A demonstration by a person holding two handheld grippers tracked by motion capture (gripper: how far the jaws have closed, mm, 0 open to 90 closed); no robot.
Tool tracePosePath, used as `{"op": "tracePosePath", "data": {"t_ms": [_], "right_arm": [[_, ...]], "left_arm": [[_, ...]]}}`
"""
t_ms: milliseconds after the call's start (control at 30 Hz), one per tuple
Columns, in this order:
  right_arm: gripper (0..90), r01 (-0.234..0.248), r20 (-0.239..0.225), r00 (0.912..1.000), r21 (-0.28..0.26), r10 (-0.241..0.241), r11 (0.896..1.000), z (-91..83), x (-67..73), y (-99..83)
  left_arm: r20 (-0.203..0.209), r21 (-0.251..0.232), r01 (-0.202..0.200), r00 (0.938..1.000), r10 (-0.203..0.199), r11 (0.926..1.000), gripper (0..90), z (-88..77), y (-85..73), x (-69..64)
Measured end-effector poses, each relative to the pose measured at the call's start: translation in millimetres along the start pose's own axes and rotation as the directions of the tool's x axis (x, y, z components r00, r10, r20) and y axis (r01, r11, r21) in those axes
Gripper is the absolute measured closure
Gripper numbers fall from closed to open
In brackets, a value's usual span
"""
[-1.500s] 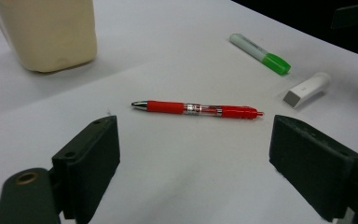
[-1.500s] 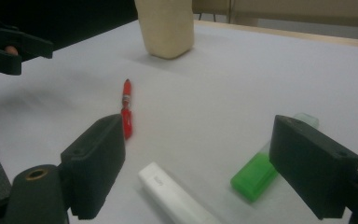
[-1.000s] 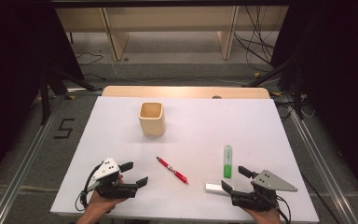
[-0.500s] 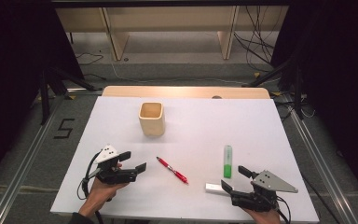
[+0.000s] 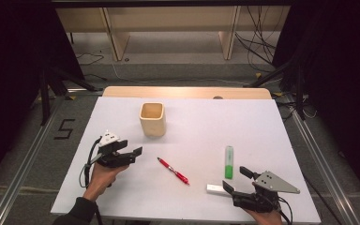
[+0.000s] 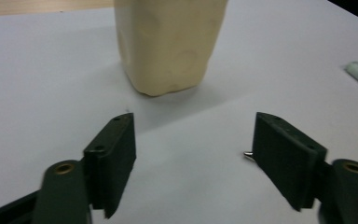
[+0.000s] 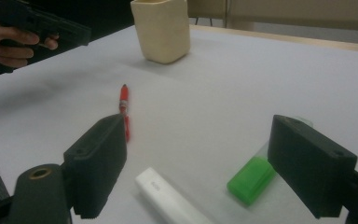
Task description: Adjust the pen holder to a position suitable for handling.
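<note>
The white desk (image 5: 187, 140) carries everything here. Near its middle, toward twelve o'clock, a cream cup (image 5: 152, 119) stands upright with its mouth open to the top. The left gripper (image 5: 130, 153) is held off the desk at about eight o'clock from the cup, in the person's left hand (image 5: 102, 174), and it points toward three o'clock. Its jaws have just been closing a little, yet they stand well apart with nothing between them; in the left gripper view the cup (image 6: 170, 44) rises straight ahead of them, a short way off and untouched. The right gripper (image 5: 235, 180) sits at the desk's five o'clock corner, its grey three-cornered plate on top, its jaws spread wide and holding nothing. Just beyond those jaws lie two things: a green marker (image 5: 228, 161) that runs from twelve to six o'clock, and a white bar (image 5: 215, 189) that lies flat at eight o'clock from the marker, close by the right gripper's near jaw. In the right gripper view the green marker (image 7: 254, 177) and the white bar (image 7: 170, 198) both lie on the desk in the gap between the jaws, touched by neither. A red pen (image 5: 174, 170) lies between the two grippers, slanted from ten to four o'clock, at three o'clock from the left gripper and well apart from it
</note>
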State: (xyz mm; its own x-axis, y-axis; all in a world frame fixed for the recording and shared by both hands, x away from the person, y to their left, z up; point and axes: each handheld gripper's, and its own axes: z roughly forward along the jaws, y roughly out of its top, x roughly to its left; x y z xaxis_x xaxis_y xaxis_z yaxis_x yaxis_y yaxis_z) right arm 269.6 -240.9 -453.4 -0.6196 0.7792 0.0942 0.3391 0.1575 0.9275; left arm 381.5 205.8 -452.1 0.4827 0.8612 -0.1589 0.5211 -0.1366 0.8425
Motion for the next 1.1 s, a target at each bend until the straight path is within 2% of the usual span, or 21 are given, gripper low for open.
{"op": "tracePosePath", "data": {"t_ms": [33, 67, 167, 267, 333, 367, 400, 433, 467, 500, 533, 567, 667, 733, 800, 1100], "right_arm": [[20.5, 0.000, 0.000, 1.0000, 0.000, 0.000, 1.000, 0.0, 0.0, 0.0], [20.5, -0.004, 0.000, 1.0000, 0.001, 0.004, 1.000, 0.6, -0.1, -0.4], [20.5, -0.003, -0.002, 1.0000, 0.000, 0.003, 1.000, 0.7, 0.4, -0.2], [20.5, -0.003, -0.001, 1.0000, -0.001, 0.003, 1.000, 1.1, -0.1, -0.4], [20.5, -0.005, -0.002, 1.0000, 0.000, 0.005, 1.000, 1.1, -0.2, -0.4], [20.6, 0.000, -0.003, 1.0000, 0.001, 0.000, 1.000, 1.0, -0.2, -0.3], [20.6, 0.000, -0.003, 1.0000, 0.001, 0.000, 1.000, 1.0, -0.2, -0.3], [20.6, -0.004, -0.004, 1.0000, 0.003, 0.004, 1.000, 1.1, -0.1, -0.5], [20.6, -0.004, -0.004, 1.0000, 0.003, 0.004, 1.000, 1.1, -0.1, -0.5], [20.9, -0.004, -0.003, 1.0000, 0.004, 0.004, 1.000, 1.5, 0.1, -0.6], [20.9, -0.004, -0.003, 1.0000, 0.004, 0.004, 1.000, 1.5, 0.1, -0.6], [21.0, -0.002, -0.004, 1.0000, 0.009, 0.002, 1.000, 1.7, 0.4, -0.7], [20.9, 0.002, -0.005, 1.0000, 0.005, -0.002, 1.000, 2.4, 1.1, -0.8], [20.9, -0.002, -0.007, 1.0000, 0.008, 0.002, 1.000, 2.6, 1.0, -0.8], [20.8, -0.001, -0.009, 1.0000, 0.007, 0.002, 1.000, 2.6, 0.9, -0.8], [20.6, -0.003, -0.013, 0.9999, 0.008, 0.003, 1.000, 2.4, 0.6, -0.9]], "left_arm": [[-0.014, -0.003, 0.006, 0.9999, -0.006, 1.0000, 30.7, 1.9, 1.7, 1.8], [-0.025, 0.001, 0.009, 0.9997, -0.009, 1.0000, 37.8, 3.6, 3.6, 4.1], [-0.052, 0.012, 0.011, 0.9986, -0.011, 0.9999, 48.0, 9.4, 8.6, 9.2], [-0.088, 0.001, 0.025, 0.9958, -0.025, 0.9997, 62.2, 14.7, 14.8, 16.6], [-0.105, 0.010, 0.029, 0.9941, -0.028, 0.9995, 65.2, 19.3, 20.3, 22.3], [-0.109, 0.011, 0.034, 0.9935, -0.033, 0.9994, 72.3, 21.6, 22.4, 24.6], [-0.113, 0.007, 0.042, 0.9927, -0.041, 0.9991, 72.3, 23.9, 24.4, 26.7], [-0.117, 0.008, 0.048, 0.9920, -0.046, 0.9988, 77.7, 26.2, 26.2, 28.9], [-0.119, 0.010, 0.052, 0.9916, -0.051, 0.9986, 77.7, 28.4, 27.4, 30.1], [-0.120, 0.016, 0.048, 0.9917, -0.046, 0.9987, 83.3, 31.8, 29.2, 31.7], [-0.124, 0.018, 0.045, 0.9914, -0.042, 0.9988, 83.3, 35.2, 30.9, 33.5], [-0.126, 0.019, 0.059, 0.9904, -0.056, 0.9981, 87.6, 42.3, 33.7, 37.8], [-0.127, 0.031, 0.063, 0.9902, -0.058, 0.9975, 89.1, 50.0, 36.1, 40.8], [-0.128, 0.044, 0.052, 0.9907, -0.046, 0.9977, 89.1, 58.1, 39.1, 41.3], [-0.144, 0.050, 0.045, 0.9888, -0.038, 0.9977, 89.1, 66.5, 43.6, 41.6], [-0.151, 0.075, 0.044, 0.9880, -0.032, 0.9962, 89.2, 87.2, 47.3, 46.5]]}}
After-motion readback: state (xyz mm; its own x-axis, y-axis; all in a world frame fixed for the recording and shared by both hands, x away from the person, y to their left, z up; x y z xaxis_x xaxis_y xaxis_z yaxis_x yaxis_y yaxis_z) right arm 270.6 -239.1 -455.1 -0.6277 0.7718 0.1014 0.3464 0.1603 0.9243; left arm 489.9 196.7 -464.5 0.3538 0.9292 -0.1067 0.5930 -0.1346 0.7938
